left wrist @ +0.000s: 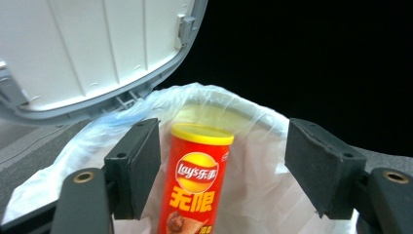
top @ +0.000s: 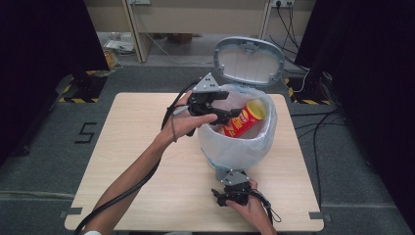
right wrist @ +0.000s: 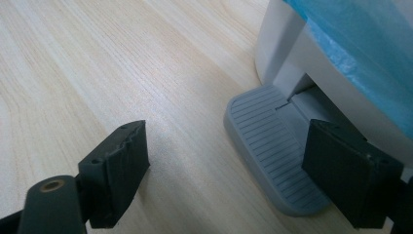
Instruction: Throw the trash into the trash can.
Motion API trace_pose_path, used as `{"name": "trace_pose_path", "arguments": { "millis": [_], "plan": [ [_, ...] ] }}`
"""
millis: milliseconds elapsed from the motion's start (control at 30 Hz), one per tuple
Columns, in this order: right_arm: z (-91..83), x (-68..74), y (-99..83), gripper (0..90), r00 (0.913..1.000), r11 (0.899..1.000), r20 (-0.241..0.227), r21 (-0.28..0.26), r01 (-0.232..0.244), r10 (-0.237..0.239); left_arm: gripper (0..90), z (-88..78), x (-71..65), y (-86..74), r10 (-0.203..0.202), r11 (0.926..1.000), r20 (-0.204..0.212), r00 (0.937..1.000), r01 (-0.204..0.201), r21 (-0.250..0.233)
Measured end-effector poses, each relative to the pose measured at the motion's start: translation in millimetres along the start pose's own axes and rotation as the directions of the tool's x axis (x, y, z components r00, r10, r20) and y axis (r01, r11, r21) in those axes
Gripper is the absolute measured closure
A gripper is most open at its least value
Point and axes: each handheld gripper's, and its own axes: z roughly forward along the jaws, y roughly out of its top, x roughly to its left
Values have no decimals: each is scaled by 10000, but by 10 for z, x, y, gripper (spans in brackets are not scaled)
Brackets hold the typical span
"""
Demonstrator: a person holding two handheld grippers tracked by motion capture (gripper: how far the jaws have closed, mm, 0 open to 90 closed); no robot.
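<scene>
A red Lay's crisp can (top: 247,119) with a yellow lid leans inside the white pedal bin (top: 244,147), which is lined with a clear bag. My left gripper (top: 228,105) hovers at the bin's left rim with its jaws apart. In the left gripper view the can (left wrist: 197,185) stands between the pads of that gripper (left wrist: 221,165). The left pad is close beside it and the right pad is well clear. My right gripper (top: 230,196) is low on the table in front of the bin, open (right wrist: 226,170), with its right jaw over the grey foot pedal (right wrist: 272,146).
The bin's grey lid (top: 248,61) stands raised behind the bin, and its underside (left wrist: 87,48) is at the top left of the left gripper view. The light wooden table (top: 137,152) has bare surface left of the bin. Black curtains hang on both sides.
</scene>
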Motion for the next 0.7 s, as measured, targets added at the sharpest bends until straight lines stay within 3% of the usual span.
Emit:
{"name": "trace_pose_path", "arguments": {
  "millis": [300, 567, 700],
  "plan": [
    [0, 1, 0, 171, 10000, 10000, 6, 0, -8, 8, 233, -203, 161, -34, -421, 9988, -324, 9986, 412, -274],
    [0, 0, -1, 171, 10000, 10000, -7, -9, -25, 25, 162, -370, 217, -85, -458, 9980, -468, 9979, 436, -458],
    [0, 2, -1, 171, 10000, 10000, 0, -5, -37, 37, 156, -489, 248, -183, -594, 9970, -526, 9968, 566, -537]
  ]
}}
